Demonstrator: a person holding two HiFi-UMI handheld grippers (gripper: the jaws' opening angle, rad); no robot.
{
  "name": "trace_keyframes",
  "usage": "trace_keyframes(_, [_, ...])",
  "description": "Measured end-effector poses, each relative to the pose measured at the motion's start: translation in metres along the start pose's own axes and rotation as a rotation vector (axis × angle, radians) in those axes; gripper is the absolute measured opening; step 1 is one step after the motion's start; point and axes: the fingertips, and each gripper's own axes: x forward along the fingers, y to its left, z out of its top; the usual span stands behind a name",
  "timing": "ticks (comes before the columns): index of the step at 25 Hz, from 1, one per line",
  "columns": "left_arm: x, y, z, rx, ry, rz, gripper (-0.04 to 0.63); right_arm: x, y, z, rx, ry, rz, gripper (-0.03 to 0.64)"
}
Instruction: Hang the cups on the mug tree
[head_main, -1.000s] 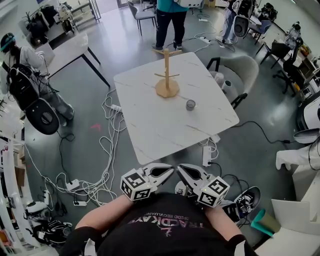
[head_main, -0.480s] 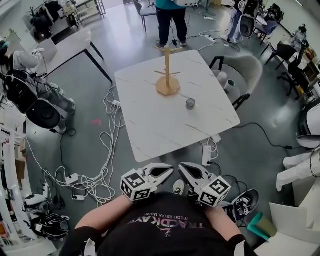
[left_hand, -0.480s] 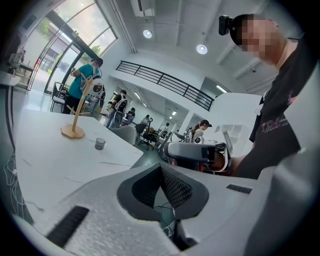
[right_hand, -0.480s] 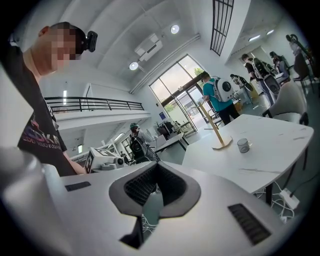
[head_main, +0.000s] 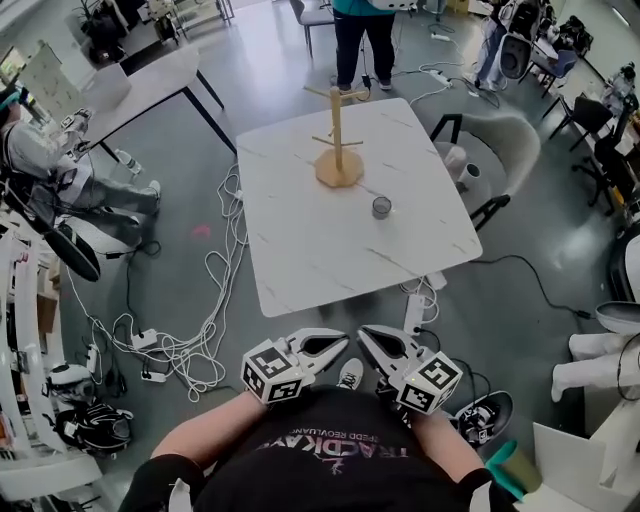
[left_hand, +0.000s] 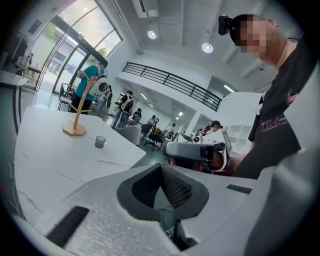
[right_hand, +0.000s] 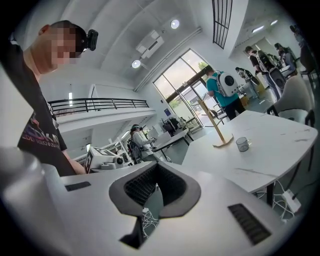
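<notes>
A wooden mug tree (head_main: 338, 140) stands bare near the far edge of the white marble table (head_main: 320, 250). One small glass cup (head_main: 381, 207) sits on the table, to the right of the tree's base. My left gripper (head_main: 343, 340) and right gripper (head_main: 362, 336) are held side by side close to my chest, short of the table's near edge and well away from the cup. Both are shut with nothing between the jaws. The left gripper view shows the tree (left_hand: 77, 112) and cup (left_hand: 100, 141) far off; the right gripper view also shows the tree (right_hand: 215, 125) and cup (right_hand: 243, 144).
Tangled cables (head_main: 200, 330) and power strips lie on the floor left of the table, and another strip (head_main: 413, 310) lies under its near edge. A grey chair (head_main: 495, 150) stands at the right side. A person (head_main: 360, 30) stands beyond the far edge.
The head view has shifted a little, so the table sits slightly lower and further right in the picture. Both grippers stay shut in the same place by my chest.
</notes>
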Motion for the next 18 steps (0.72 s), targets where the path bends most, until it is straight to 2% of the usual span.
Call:
trace_keyframes(7, [0.015,-0.014,-0.003,-0.009,-0.016,0.040,-0.003,-0.017,-0.008,0.002,-0.010,0.033,0.044,0.009])
trace_keyframes(13, [0.010,-0.007,-0.001,-0.009,-0.028,0.081,-0.003,-0.017,-0.014,0.005,-0.003,0.017,0.043,0.009])
trace_keyframes(18, [0.007,0.001,0.001,-0.013,-0.039,0.074,-0.003,-0.011,-0.015,0.006,-0.008,0.006,0.028,0.009])
